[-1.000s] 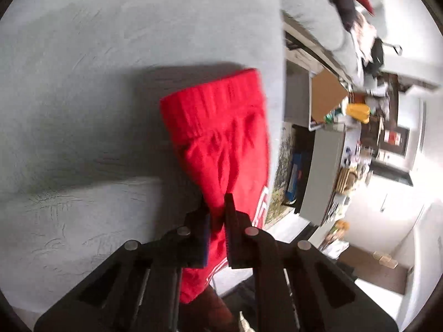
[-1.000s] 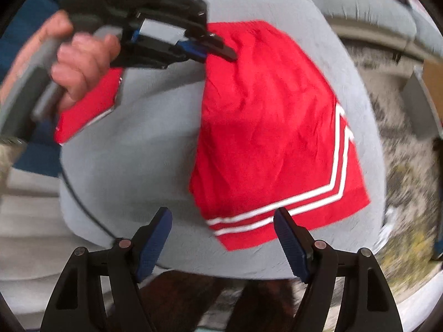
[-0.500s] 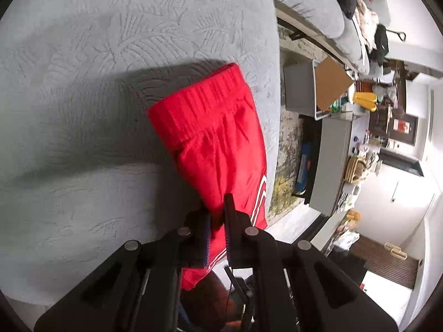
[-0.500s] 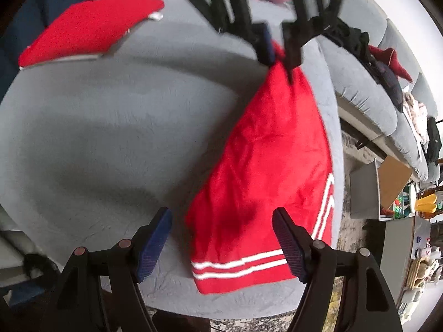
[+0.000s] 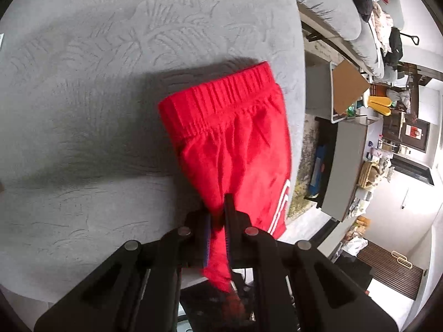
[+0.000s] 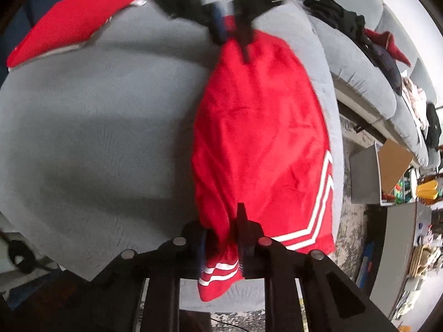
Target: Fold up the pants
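Looking through your left wrist view, your left tool [image 5: 217, 215] is clenched on the red pants [image 5: 232, 138] at lower centre; the waistband runs across mid-frame over the grey cushion [image 5: 97, 83], and a cardboard box [image 5: 347, 88] sits at right.

Your right wrist view shows your right tool [image 6: 221, 238] clenched on the striped hem at bottom centre, the pants [image 6: 260, 138] stretching up to the left tool [image 6: 231, 31] at top centre. Another red garment [image 6: 69, 27] lies upper left on the cushion [image 6: 97, 138].
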